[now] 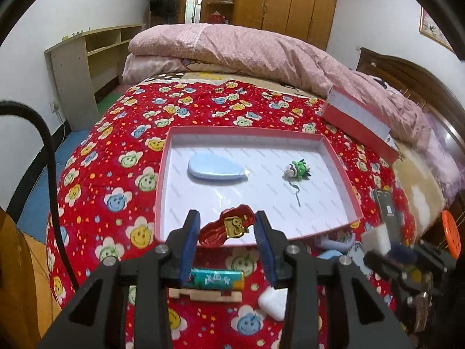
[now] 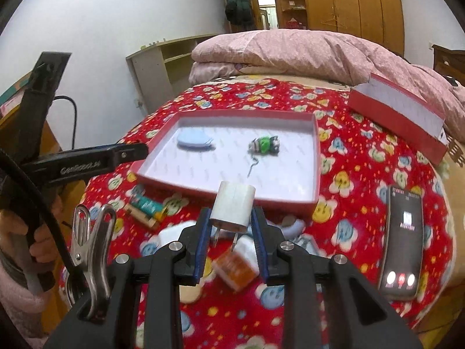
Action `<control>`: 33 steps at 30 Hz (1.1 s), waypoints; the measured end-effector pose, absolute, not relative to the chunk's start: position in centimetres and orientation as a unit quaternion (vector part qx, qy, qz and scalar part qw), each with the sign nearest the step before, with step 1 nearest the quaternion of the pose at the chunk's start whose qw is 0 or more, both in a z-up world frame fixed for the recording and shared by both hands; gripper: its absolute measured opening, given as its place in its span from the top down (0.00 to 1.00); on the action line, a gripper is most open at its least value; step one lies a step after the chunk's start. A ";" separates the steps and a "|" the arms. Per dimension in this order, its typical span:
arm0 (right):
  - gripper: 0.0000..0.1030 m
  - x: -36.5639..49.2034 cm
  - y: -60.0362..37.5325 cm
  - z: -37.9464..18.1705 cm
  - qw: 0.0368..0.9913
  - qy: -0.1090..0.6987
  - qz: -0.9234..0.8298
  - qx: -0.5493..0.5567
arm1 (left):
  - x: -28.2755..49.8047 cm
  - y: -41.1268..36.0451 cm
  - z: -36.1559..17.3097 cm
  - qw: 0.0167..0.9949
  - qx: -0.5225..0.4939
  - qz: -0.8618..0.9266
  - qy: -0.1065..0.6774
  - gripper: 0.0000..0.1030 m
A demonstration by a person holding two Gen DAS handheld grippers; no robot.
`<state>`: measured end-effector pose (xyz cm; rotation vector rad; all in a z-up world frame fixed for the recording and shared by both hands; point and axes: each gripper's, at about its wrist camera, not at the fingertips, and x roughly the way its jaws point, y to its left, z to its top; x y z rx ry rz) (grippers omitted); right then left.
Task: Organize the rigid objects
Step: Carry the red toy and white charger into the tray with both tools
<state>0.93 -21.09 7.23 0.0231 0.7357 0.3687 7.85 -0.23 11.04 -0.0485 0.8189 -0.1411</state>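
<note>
Left tool (image 1: 228,226): clamped on red-and-gold trinket (image 1: 229,228), over the near rim of the red tray (image 1: 340,163) ahead. Right tool (image 2: 231,218): clamped on white plug adapter (image 2: 234,206), prongs toward the tool; tray (image 2: 316,151) just beyond, on the bed.

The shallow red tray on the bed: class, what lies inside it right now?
Inside the red tray lie a pale blue oval case and a small green figure with a thin chain. The near edge is partly covered by the white plug held in the right gripper.
</note>
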 end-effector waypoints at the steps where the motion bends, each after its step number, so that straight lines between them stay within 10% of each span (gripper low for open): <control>1: 0.72 1.6 -21.1 7.3 0.915 0.362 0.180 0.009 | 8.3 -0.2 11.0 0.913 -0.021 -0.070 0.401 0.61; 33: 0.72 12.2 -19.9 2.3 0.883 0.447 0.144 0.010 | 16.0 -2.5 4.4 0.880 0.008 -0.068 0.471 0.61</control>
